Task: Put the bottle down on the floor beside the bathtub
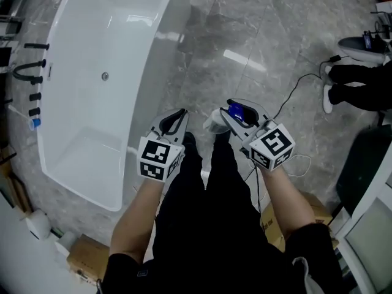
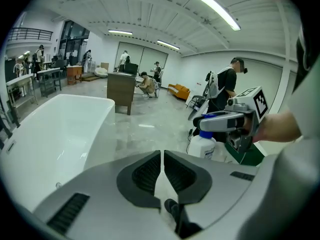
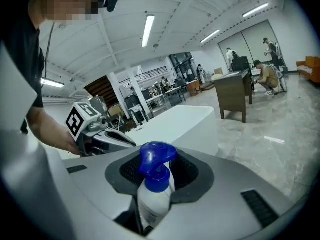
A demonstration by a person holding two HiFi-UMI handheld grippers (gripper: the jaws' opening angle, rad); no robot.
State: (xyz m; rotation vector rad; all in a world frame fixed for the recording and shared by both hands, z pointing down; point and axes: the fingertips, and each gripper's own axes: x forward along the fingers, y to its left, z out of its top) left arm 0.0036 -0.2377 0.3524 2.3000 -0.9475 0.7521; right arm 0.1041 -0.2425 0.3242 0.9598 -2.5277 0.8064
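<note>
Though veined, glossy grey floor (image 1: 257, 35) beside bathtub (image 1: 122, 35)

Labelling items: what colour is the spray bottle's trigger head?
Blue trigger head on a white bottle; clearest in the right gripper view.

White bottle (image 3: 152, 199) with a blue trigger-spray head and a printed label on its body. It is standing upright in the air, with the right tongs (image 3: 159, 170) clamping it at the neck and the spray head poking up above the pads. It is hanging clear of the grey marble floor (image 1: 245, 41), not touching it, near the long outer side of the white bathtub (image 1: 86, 121). The bathtub is sitting on that same floor, its drain showing.
</note>
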